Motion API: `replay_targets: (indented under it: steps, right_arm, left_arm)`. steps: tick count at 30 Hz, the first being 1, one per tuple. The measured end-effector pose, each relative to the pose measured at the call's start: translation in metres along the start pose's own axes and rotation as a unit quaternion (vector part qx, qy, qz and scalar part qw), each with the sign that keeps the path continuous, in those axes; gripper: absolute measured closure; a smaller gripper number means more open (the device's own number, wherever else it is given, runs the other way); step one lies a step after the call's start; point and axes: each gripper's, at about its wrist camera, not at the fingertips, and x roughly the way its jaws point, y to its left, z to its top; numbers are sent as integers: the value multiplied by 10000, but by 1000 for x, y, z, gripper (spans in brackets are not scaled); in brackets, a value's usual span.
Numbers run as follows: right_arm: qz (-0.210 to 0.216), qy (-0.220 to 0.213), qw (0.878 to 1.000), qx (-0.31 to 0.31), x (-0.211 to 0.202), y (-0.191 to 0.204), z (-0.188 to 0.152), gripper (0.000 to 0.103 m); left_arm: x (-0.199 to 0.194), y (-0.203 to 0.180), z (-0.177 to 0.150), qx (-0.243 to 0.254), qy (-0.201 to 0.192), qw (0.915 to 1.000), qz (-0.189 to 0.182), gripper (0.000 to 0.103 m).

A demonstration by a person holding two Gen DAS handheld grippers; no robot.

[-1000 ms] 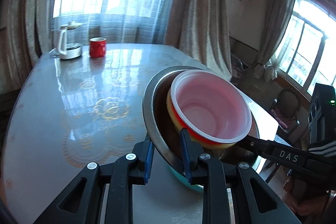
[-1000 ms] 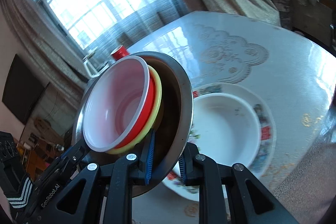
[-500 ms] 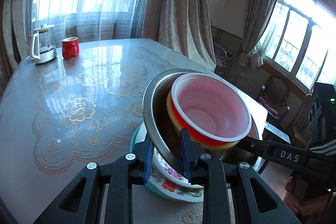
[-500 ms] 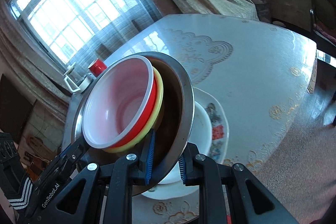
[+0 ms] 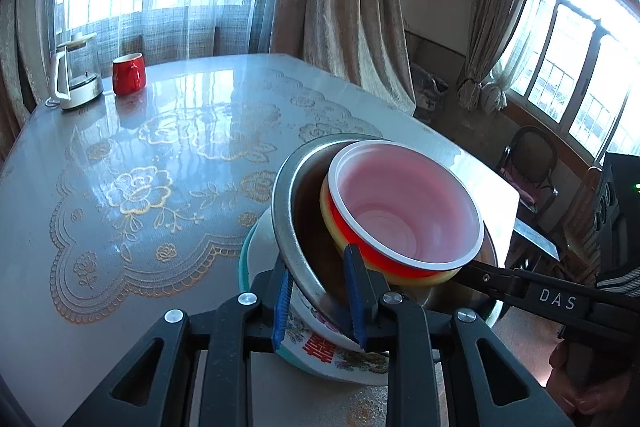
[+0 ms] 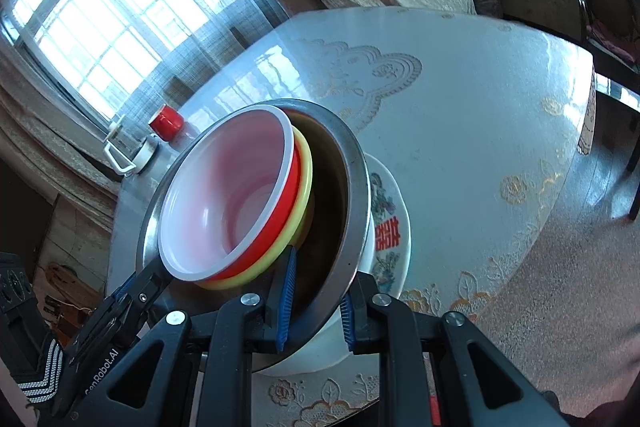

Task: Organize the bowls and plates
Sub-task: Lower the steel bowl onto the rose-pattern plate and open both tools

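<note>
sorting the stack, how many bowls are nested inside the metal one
2: a red bowl on top, sitting in a yellow bowl, both inside the metal bowl. More could hide beneath.

Four pieces of tableware: one steel bowl [image 5: 298, 227], one yellow bowl [image 6: 306, 187], one red bowl with a white inside [image 5: 404, 203] and one flowered plate [image 6: 390, 223], plus one red mug [image 5: 127, 73], one glass kettle [image 5: 76, 71] and two grippers.

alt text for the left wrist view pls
The left gripper clamps the rim of a steel bowl holding nested red and yellow bowls, over a floral plate. Behind: red mug, glass kettle.
</note>
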Motion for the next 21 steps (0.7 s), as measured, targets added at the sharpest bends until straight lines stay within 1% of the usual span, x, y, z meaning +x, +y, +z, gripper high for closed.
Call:
replay_targets:
  steps: [12, 21]
  right_arm:
    - [-95, 239, 9996, 126, 13, -7, -4, 83]
    - [-154, 213, 9996, 66, 14, -5, -4, 81]
  left_arm:
    - [16, 3, -6, -70, 201, 9997, 72, 76]
    - [21, 7, -6, -168, 274, 9995, 75, 75]
